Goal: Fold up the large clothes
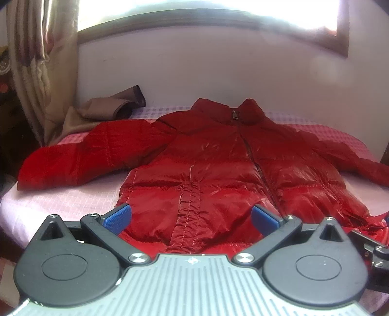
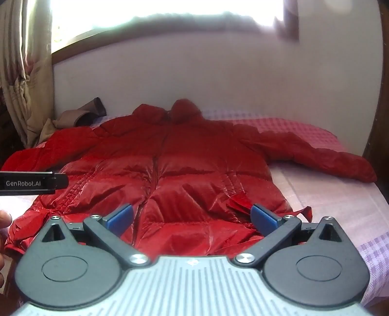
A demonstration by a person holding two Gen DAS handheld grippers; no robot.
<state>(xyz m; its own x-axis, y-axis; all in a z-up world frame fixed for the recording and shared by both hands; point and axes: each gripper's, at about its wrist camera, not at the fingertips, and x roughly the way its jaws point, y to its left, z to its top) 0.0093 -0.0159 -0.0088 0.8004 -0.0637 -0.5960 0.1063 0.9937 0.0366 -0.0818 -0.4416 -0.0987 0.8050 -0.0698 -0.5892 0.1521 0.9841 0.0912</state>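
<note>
Red puffer jacket [image 1: 209, 165] lies front-up across the bed [image 1: 60, 201], zipped, its collar toward the far edge by the wall and its hem at the near edge. Both sleeves are spread out: one reaches toward the bed's left edge, the other [image 2: 316, 155] runs toward the right edge, over the pink checked cover. A narrow red strap [image 2: 305, 212] sticks out from the hem on the right side.

Left gripper [image 1: 192, 217] hangs over the near hem, left of the zipper [image 1: 257, 167], with its blue pads [image 1: 118, 217] spread wide and nothing between them. Right gripper [image 2: 192, 217] hovers over the hem on the other side of the zipper, pads [image 2: 263, 218] equally wide apart and empty. Whether either touches the fabric cannot be told.

At the far left corner of the bed a brown garment [image 1: 109, 109] lies crumpled beside the curtain [image 1: 41, 60]. Above the wall, a window [image 1: 194, 9] glares white.
</note>
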